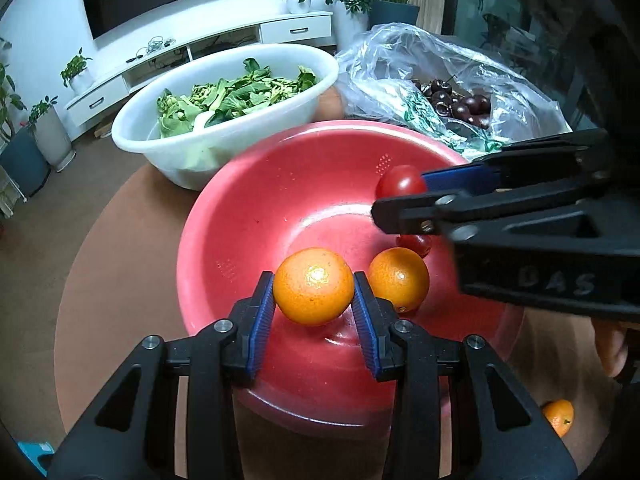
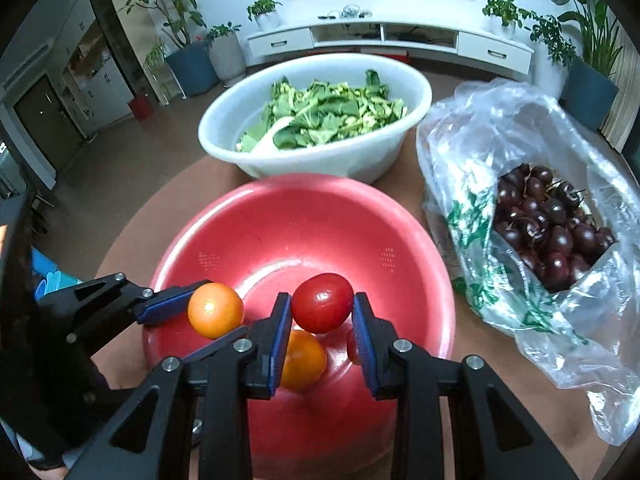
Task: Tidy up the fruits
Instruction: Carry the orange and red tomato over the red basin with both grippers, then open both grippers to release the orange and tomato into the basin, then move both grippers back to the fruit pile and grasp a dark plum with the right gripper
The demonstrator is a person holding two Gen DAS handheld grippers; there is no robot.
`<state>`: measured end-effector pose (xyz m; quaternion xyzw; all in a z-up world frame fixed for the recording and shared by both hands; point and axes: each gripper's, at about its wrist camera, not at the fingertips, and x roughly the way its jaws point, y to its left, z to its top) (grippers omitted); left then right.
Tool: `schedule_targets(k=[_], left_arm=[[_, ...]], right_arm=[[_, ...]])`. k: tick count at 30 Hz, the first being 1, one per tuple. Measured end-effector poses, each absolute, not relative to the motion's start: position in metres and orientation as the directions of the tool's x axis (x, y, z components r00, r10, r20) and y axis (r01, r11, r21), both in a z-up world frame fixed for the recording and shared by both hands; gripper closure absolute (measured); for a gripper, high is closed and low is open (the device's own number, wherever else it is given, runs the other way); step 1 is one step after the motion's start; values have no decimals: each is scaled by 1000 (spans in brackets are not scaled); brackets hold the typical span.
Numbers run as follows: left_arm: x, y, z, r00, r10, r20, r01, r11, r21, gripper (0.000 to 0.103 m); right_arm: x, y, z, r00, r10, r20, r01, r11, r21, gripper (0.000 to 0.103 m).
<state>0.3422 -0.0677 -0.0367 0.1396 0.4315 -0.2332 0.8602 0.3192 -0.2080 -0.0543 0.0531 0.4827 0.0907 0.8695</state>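
Note:
My left gripper (image 1: 313, 292) is shut on an orange (image 1: 312, 286) and holds it over the near side of a red bowl (image 1: 240, 184). My right gripper (image 2: 322, 312) is shut on a red tomato (image 2: 322, 302), also above the red bowl (image 2: 300, 184). Each gripper shows in the other's view: the right gripper (image 1: 400, 196) with its tomato (image 1: 400, 182), the left gripper (image 2: 212, 316) with its orange (image 2: 216, 310). Inside the bowl lie a second orange (image 1: 399, 278) and a small tomato (image 1: 416, 244), partly hidden by the right gripper.
Behind the red bowl stands a white basin (image 2: 224, 120) full of leafy greens. To its right lies a clear plastic bag (image 2: 480, 140) holding dark cherries (image 2: 552, 224). Another orange (image 1: 558, 416) rests on the round brown table (image 1: 112, 280) at the near right.

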Motion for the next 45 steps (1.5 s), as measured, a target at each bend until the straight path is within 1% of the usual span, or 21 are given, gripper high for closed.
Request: schedule_targets(k=[7, 8, 9, 11, 17, 20, 22, 24, 25, 27, 29, 30, 31, 32, 33, 40, 45], left_arm=[[341, -74, -40, 523, -261, -812, 531, 844, 71, 66], [341, -74, -39, 519, -264, -813, 535, 842, 67, 59], [340, -75, -39, 523, -268, -809, 537, 841, 68, 49], [339, -75, -37, 538, -257, -803, 527, 846, 82, 37], [334, -70, -31, 541, -267, -798, 523, 850, 70, 37], [329, -64, -23, 556, -271, -786, 515, 854, 71, 28], [325, -60, -18, 565, -271, -779, 509, 858, 70, 27], [320, -51, -10, 580, -274, -767, 491, 869, 61, 23], [316, -47, -7, 586, -280, -761, 487, 872, 54, 21], [308, -39, -1, 598, -285, -749, 474, 879, 44, 15], [298, -32, 4, 607, -296, -738, 469, 883, 32, 14], [291, -26, 8, 612, -304, -730, 467, 884, 23, 12], [283, -20, 12, 620, -309, -721, 461, 887, 16, 10], [274, -15, 15, 630, -312, -712, 456, 890, 14, 4], [267, -11, 17, 637, -315, -704, 453, 891, 12, 1], [189, 16, 22, 653, -373, -659, 474, 880, -28, 0], [128, 18, 7, 646, -364, -671, 486, 874, -6, 0]], right_arm=[[326, -203, -67, 488, 185, -853, -103, 983, 155, 69], [327, -204, -67, 489, 179, -854, -100, 984, 149, 69], [327, -204, -67, 489, 174, -855, -98, 985, 144, 69], [327, -204, -68, 485, 171, -857, -93, 985, 144, 69], [326, -202, -67, 485, 158, -860, -99, 987, 125, 69], [327, -201, -67, 482, 153, -863, -98, 988, 121, 68], [327, -202, -66, 484, 155, -861, -93, 988, 125, 62], [325, -203, -62, 499, 160, -851, -86, 987, 135, 46], [324, -204, -59, 507, 160, -847, -81, 987, 138, 45], [321, -205, -56, 511, 160, -845, -82, 987, 137, 44], [316, -205, -53, 513, 153, -845, -86, 988, 126, 44], [311, -206, -49, 520, 148, -841, -88, 989, 120, 44], [305, -208, -45, 529, 150, -835, -92, 989, 120, 44], [297, -210, -40, 539, 157, -828, -96, 988, 125, 44], [288, -214, -36, 549, 167, -819, -99, 986, 134, 44], [180, -236, -14, 613, 277, -740, -144, 960, 240, 40], [98, -232, -22, 634, 316, -705, -191, 948, 253, 39]])
